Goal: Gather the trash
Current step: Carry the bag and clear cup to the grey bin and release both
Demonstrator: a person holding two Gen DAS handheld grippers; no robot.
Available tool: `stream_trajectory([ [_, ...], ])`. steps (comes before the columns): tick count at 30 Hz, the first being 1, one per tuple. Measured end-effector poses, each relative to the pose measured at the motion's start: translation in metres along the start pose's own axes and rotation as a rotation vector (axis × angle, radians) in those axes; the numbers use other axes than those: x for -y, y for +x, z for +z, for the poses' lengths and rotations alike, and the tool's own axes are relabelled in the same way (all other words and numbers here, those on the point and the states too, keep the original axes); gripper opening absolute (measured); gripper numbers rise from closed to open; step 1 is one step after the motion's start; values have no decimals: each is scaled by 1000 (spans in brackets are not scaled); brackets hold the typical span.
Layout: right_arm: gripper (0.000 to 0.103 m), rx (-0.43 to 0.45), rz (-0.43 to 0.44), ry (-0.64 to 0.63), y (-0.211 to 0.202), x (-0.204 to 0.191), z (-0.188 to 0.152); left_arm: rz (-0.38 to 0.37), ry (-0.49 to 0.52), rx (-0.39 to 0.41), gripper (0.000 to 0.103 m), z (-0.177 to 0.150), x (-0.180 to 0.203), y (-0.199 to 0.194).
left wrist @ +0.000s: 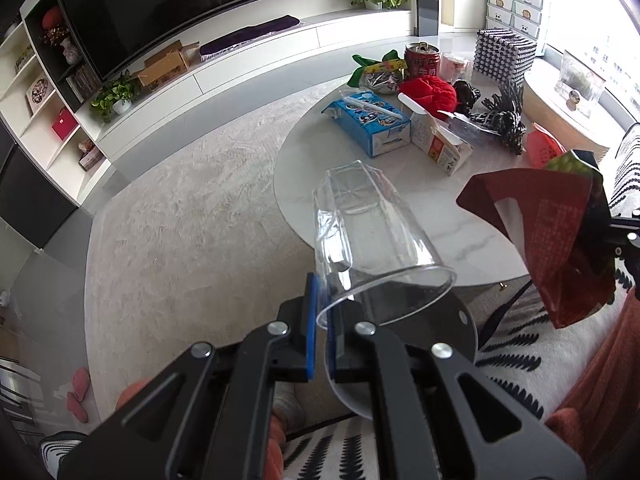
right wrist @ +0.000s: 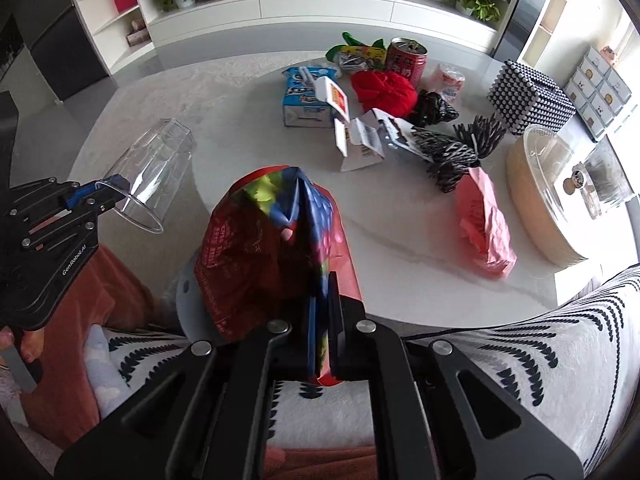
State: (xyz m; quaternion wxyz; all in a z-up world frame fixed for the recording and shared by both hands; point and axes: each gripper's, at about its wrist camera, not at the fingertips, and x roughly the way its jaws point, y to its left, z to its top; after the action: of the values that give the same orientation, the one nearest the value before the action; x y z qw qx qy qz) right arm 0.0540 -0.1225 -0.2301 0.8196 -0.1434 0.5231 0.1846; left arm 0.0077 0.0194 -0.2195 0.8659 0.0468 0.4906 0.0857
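Note:
My left gripper is shut on the rim of a clear plastic cup, held tilted in the air over the near edge of the white marble table; the cup also shows in the right wrist view. My right gripper is shut on a crumpled red snack bag with a colourful print, held above the table's near edge; the bag shows in the left wrist view. More trash lies on the table: a blue carton, a red can, a pink wrapper.
A white carton, red cloth, black shredded bundles, a spiked black-and-white box and a round clear-lidded container stand on the table. Below me lie a patterned blanket and a grey round object. Carpet lies to the left.

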Motion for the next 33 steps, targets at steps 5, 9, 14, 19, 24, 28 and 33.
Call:
stream_trajectory([
  [5,4,-57,98,-2,11,-37,-20,18,-19,-25,5,-32,-16,-12],
  [9,4,-100,132,-10,31,-57,-27,30,-31,-46,5,-51,-26,-15],
  [14,9,-126,105,-16,54,-71,-27,26,-28,-53,5,-65,-28,-18],
  [19,39,-105,78,4,53,-63,-29,2,-15,-57,5,-68,-19,-14],
  [24,39,-83,63,61,33,-39,-36,-34,21,-69,5,-67,0,-4],
  [28,39,-72,47,112,19,-18,-44,-75,57,-118,5,-67,20,17],
  [33,39,-76,25,132,16,-6,-50,-109,128,-171,5,-71,47,36],
])
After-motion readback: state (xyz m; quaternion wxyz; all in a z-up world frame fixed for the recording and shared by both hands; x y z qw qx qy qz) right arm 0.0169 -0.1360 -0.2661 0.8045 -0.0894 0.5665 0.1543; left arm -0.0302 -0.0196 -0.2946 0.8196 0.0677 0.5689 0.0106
